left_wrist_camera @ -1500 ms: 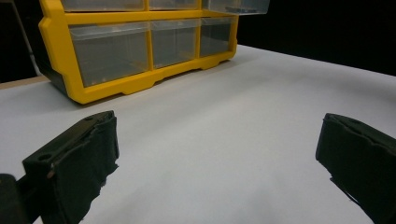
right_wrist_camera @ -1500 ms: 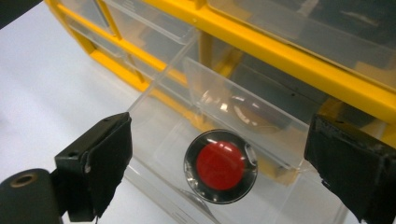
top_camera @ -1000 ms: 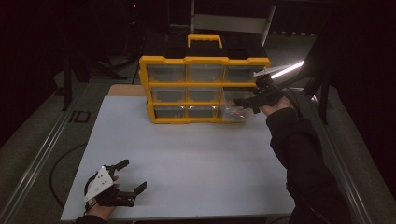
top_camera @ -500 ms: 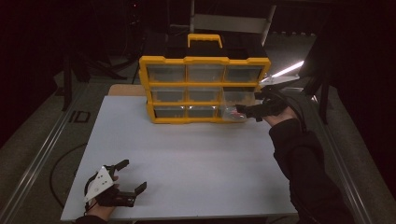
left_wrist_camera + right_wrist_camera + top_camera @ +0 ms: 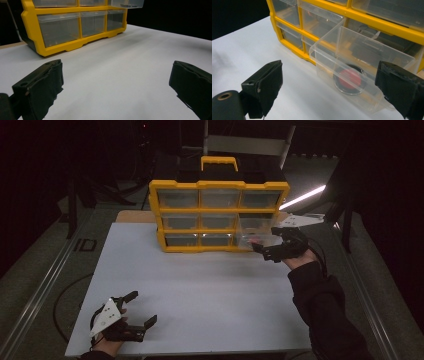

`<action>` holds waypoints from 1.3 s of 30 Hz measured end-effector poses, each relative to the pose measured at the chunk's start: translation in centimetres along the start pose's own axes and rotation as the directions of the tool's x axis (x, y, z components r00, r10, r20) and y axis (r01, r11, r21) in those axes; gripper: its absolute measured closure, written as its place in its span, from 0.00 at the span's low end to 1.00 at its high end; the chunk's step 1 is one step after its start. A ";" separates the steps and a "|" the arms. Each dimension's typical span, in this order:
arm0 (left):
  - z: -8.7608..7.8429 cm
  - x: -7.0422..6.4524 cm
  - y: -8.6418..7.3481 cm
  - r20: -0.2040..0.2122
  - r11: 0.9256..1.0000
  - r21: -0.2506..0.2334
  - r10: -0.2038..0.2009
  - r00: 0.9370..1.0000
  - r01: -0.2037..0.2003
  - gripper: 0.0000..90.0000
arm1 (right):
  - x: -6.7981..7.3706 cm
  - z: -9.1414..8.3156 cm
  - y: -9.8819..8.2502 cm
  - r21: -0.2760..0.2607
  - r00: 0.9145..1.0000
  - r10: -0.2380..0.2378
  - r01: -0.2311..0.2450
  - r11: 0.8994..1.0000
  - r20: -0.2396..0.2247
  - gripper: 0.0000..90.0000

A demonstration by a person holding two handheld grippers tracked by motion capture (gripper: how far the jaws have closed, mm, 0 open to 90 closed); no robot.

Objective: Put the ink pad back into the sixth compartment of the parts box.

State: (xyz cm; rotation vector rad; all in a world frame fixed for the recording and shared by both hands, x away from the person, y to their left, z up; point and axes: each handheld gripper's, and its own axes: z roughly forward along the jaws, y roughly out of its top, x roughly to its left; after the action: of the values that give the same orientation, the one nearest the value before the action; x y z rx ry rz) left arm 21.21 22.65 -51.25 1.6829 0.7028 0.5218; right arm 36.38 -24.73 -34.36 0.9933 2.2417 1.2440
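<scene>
I hold my right gripper (image 5: 329, 87), jaws spread, before the pulled-out clear drawer (image 5: 362, 72) to reach its red disc (image 5: 349, 79), while my left gripper (image 5: 131, 320) rests spread at the near left.

Lighting: dim room, black surroundings; white table (image 5: 200, 275) lit brightest; bright light strip (image 5: 306, 197) far right; near jaws blurred.
</scene>
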 end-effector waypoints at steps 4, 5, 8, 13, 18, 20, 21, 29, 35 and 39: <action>0.0 0.0 0.0 -0.001 1.000 -0.002 0.000 1.000 0.000 0.00 | 0.5 0.0 -1.0 -0.007 1.000 -0.020 0.020 1.000 -0.003 0.09; 0.0 0.0 0.0 -0.001 1.000 -0.001 0.000 1.000 0.000 0.00 | 0.5 0.0 -1.2 -0.010 1.000 -0.019 0.019 1.000 -0.008 0.09; 0.0 0.0 0.0 0.000 1.000 -0.001 0.000 1.000 0.000 0.00 | 0.6 0.0 -2.0 -0.020 1.000 -0.011 0.010 1.000 -0.024 0.09; 0.0 0.0 0.0 0.000 1.000 -0.001 -0.001 1.000 0.001 0.00 | 0.6 0.0 -3.4 -0.033 0.999 -0.013 0.011 0.999 -0.050 0.09; 0.0 0.0 0.0 -0.001 1.000 -0.001 0.000 1.000 0.000 0.00 | 0.9 -0.1 -4.7 -0.035 0.998 -0.009 0.006 0.999 -0.061 0.09; 0.0 0.0 0.0 0.000 1.000 -0.001 -0.001 1.000 0.001 0.00 | 0.9 -0.1 -5.2 -0.037 0.998 -0.006 0.003 0.999 -0.065 0.09; 0.0 0.0 0.0 0.000 1.000 -0.001 0.000 1.000 0.000 0.00 | 0.9 -0.1 -5.5 -0.040 0.998 -0.004 0.001 0.999 -0.068 0.09; 0.0 0.0 0.0 -0.001 1.000 0.000 0.002 1.000 -0.002 0.00 | 0.6 -0.2 -8.0 -0.052 0.996 -0.001 -0.004 0.999 -0.093 0.09; 0.0 0.0 0.0 -0.002 1.000 0.000 0.002 1.000 -0.002 0.00 | 0.7 0.1 -9.8 -0.047 0.993 -0.001 -0.005 0.999 -0.115 0.09; 0.0 0.0 0.0 -0.001 1.000 0.001 0.002 1.000 -0.002 0.00 | 0.8 0.4 -10.8 -0.037 0.991 -0.015 0.010 0.999 -0.131 0.09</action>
State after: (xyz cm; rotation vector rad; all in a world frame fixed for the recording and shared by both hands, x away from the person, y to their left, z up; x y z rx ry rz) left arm 21.21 22.60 -51.26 1.6846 0.7024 0.5235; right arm 31.88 -27.72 -43.73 0.9067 2.3105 1.3767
